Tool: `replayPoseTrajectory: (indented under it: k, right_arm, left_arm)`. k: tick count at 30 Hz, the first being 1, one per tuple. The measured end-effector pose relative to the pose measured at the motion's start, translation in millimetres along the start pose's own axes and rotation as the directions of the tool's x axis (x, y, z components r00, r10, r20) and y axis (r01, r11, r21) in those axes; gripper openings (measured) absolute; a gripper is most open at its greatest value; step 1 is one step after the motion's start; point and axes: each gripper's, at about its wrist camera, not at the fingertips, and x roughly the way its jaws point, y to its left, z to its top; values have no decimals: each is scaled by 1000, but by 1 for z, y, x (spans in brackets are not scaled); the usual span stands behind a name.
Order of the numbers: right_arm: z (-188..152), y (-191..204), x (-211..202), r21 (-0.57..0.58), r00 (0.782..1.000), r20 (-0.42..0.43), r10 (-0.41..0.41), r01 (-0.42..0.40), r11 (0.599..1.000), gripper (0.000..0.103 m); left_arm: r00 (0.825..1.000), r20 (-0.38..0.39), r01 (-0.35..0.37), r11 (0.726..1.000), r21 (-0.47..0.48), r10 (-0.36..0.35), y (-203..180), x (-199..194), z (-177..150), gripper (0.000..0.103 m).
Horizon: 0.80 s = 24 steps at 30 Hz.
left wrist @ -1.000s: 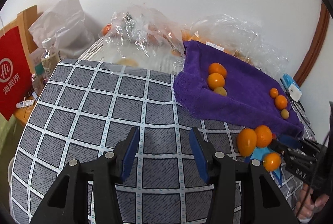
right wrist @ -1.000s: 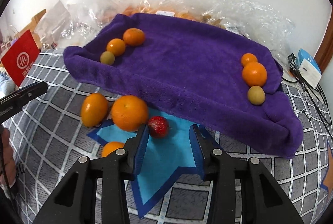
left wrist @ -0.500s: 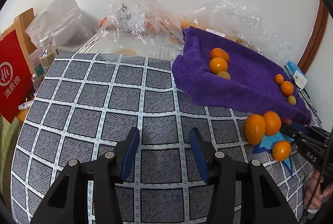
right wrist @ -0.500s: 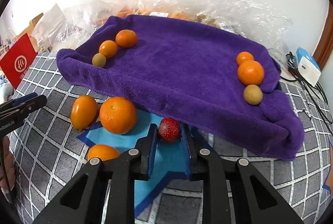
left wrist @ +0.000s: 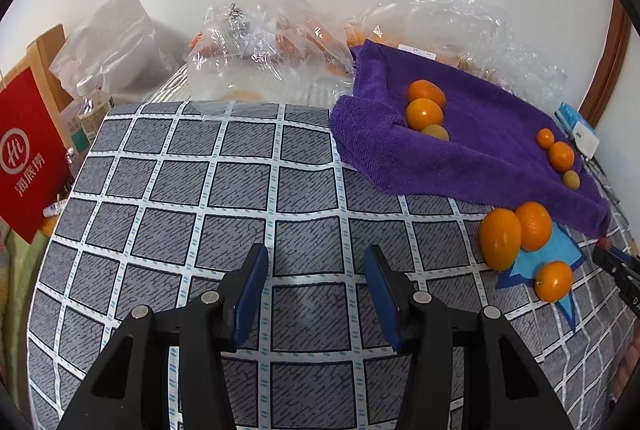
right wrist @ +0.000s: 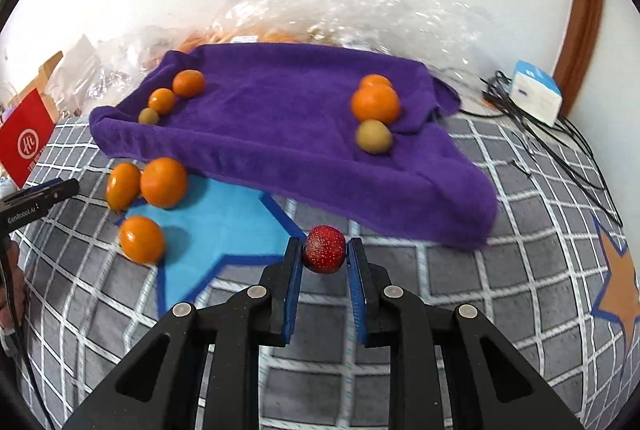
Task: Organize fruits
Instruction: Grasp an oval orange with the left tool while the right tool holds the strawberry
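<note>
Right gripper is clamped on a red strawberry, held just off the front edge of the purple towel, over the checkered tablecloth by the blue star patch. Left gripper sits with its jaws apart and nothing between them, over bare checkered cloth well to the left of the towel. Three oranges sit loose near the towel's front-left corner, with a trio of fruit along each side edge on the towel.
</note>
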Motion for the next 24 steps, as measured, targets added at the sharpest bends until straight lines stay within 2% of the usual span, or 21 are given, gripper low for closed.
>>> replayPoseTrajectory:
  k: [11, 15, 19, 24]
  right_arm:
    - [-10, -22, -4, 72, 1000, 14, 26, -27, 997, 22]
    - [-8, -28, -4, 93, 999, 20, 46, -48, 995, 22]
    - [-2, -33, -5, 114, 998, 32, 59, -63, 991, 22]
    - [0, -36, 0, 120, 998, 37, 49, -53, 991, 22]
  left_arm:
    - [1000, 0, 26, 999, -19, -26, 4, 1, 0, 49]
    - [1000, -28, 2, 1000, -1, -2, -5, -3, 0, 46]
    - [994, -26, 106, 994, 17, -106, -31, -18, 4, 46]
    - [988, -35, 153, 986, 70, -151, -71, -19, 8, 47]
